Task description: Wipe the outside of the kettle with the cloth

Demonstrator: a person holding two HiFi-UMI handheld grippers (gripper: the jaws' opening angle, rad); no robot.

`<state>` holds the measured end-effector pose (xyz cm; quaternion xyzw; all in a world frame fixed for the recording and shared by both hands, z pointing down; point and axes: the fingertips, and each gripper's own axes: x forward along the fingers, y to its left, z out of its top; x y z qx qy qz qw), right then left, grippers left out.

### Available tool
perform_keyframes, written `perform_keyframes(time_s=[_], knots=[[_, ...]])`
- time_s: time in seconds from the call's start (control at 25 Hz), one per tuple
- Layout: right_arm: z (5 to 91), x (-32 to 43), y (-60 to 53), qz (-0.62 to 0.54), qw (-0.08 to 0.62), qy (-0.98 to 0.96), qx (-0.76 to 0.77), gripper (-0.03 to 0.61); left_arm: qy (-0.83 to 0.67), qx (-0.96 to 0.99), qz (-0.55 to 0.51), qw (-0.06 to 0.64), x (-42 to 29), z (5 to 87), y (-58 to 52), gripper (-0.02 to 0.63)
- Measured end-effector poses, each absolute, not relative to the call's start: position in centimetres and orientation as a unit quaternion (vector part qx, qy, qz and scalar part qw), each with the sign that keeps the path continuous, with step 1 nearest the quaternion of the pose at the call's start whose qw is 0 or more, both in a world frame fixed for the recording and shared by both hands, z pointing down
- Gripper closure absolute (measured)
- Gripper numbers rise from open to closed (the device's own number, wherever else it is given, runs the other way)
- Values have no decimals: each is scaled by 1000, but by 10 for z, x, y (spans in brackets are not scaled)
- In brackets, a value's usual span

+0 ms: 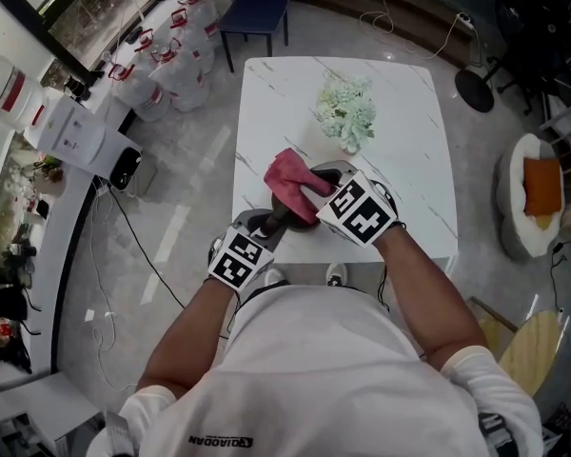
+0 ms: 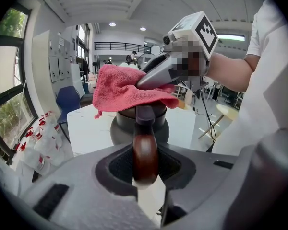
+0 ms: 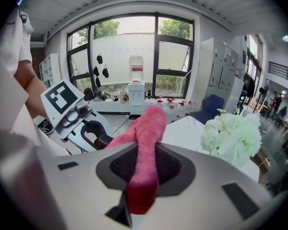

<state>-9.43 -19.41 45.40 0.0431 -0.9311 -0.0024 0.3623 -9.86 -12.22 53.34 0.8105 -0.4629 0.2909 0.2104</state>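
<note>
Kettle (image 2: pixel 119 131) handle (image 2: pixel 145 150) clamped in left gripper (image 2: pixel 145 166); right gripper (image 3: pixel 143 175) pinches cloth (image 2: pixel 125 87) at twelve o'clock; wiping should sweep down sides.

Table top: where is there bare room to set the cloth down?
Free: the right side of the white marble table, right of the pale green flower bunch, and its far left corner, left of the flowers. Crowded: the near edge, around the dark kettle and the red cloth on it.

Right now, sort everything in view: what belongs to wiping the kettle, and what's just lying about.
In use: kettle; pink cloth; left gripper, gripping the kettle's handle; right gripper, holding the pink cloth.
Lying about: white flowers; blue chair.
</note>
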Motion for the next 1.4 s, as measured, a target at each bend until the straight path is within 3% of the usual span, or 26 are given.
perform_keyframes(time_s=[0.48,0.8,1.4], knots=[[475,-73,-243,-30,400,-913,74,488,-465,815,288,191,-100,535,-122,523],[479,-68,-252,-13,387,-917,92,486,-465,820,276,189,-101,534,-124,523],[502,22,-239,62,401,-892,199,485,-429,836,264,217,-113,530,-130,523]])
